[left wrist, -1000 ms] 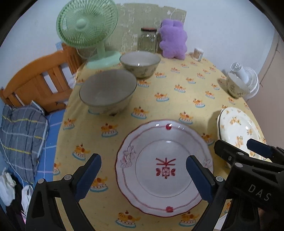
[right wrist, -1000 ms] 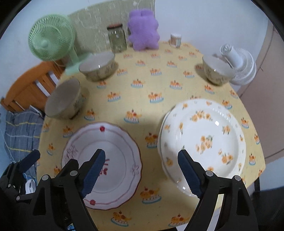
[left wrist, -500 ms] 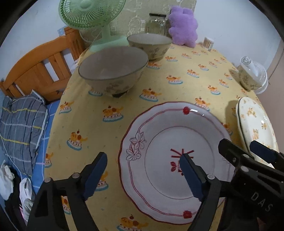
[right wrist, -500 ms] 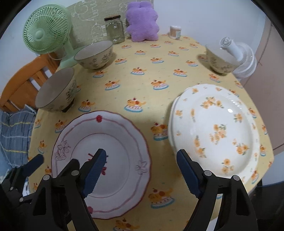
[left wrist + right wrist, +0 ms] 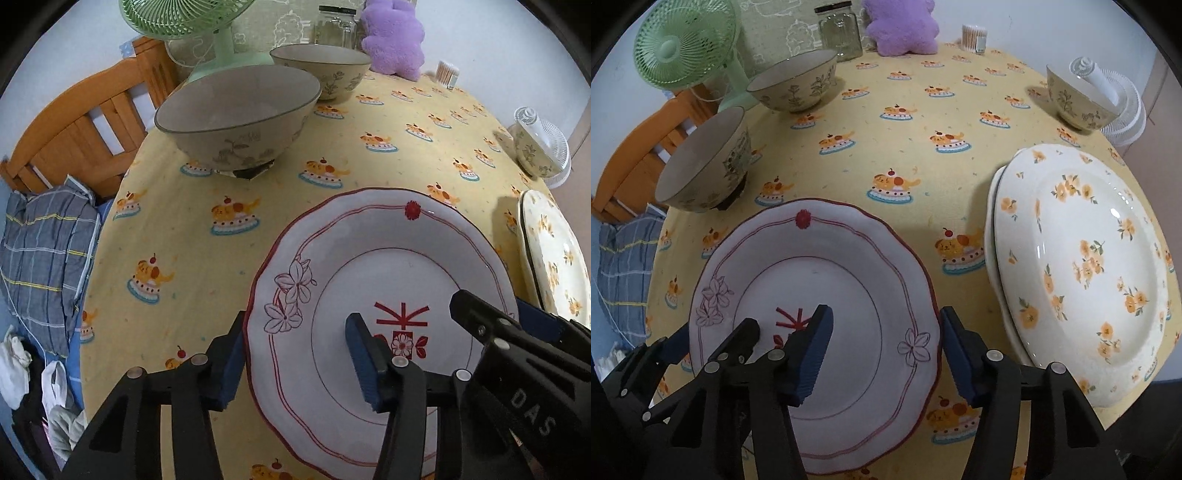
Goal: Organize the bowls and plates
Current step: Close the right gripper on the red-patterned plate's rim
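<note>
A white plate with red trim [image 5: 388, 258] [image 5: 831, 266] lies on the yellow tablecloth near the front edge. My left gripper [image 5: 295, 358] straddles its left rim, one finger outside and one over the well; the jaws are closing, and the pads stand apart from the plate. My right gripper [image 5: 884, 354] straddles the right rim the same way, jaws also closing. A stack of floral plates [image 5: 1082, 266] sits to the right. Two patterned bowls [image 5: 236, 122] [image 5: 321, 74] stand at the back left, a third bowl [image 5: 1075, 99] at the far right.
A green fan [image 5: 683, 40], a glass jar [image 5: 840, 35], a purple plush toy [image 5: 901, 26] and a cotton-swab tub [image 5: 975, 37] line the far edge. A white fan [image 5: 1115, 103] stands right. A wooden bed frame [image 5: 81, 122] and checked blanket [image 5: 44, 258] lie left.
Both grippers have come down toward the red-trimmed plate and narrowed their jaws, so each now straddles one side of its rim. The plate has not moved.
</note>
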Available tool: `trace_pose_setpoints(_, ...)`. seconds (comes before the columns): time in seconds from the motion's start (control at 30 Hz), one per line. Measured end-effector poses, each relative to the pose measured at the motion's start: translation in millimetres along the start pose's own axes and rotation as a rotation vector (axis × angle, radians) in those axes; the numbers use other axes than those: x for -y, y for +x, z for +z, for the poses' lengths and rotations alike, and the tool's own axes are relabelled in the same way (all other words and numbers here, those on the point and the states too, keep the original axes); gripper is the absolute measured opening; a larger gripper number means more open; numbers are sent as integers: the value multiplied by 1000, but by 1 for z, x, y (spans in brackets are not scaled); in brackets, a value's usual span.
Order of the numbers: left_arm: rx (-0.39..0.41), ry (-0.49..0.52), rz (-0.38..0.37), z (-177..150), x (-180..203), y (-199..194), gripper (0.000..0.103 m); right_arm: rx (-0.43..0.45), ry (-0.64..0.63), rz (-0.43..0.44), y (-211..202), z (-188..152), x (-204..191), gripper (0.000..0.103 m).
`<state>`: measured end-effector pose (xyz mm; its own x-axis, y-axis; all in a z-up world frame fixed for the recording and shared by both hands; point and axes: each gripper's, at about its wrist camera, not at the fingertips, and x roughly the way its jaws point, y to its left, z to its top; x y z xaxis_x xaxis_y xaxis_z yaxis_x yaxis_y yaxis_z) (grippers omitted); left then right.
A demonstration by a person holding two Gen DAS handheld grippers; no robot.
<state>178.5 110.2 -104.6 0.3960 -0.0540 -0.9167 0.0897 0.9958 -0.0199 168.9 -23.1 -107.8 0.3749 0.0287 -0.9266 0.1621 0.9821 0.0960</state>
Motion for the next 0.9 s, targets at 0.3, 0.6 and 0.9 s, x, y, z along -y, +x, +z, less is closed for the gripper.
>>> trace_pose_setpoints(0.3,-7,14,20,6,3,3,54,-50,-5,-20,18,12,-1,58)
trace_pose_setpoints(0.6,-50,9,5,6,2,-3,54,-80,-31,-31,12,11,-4,59)
trace_pose_setpoints(0.9,-27,31,-25,5,4,-32,54,-49,-32,-50,-22,8,-6,59)
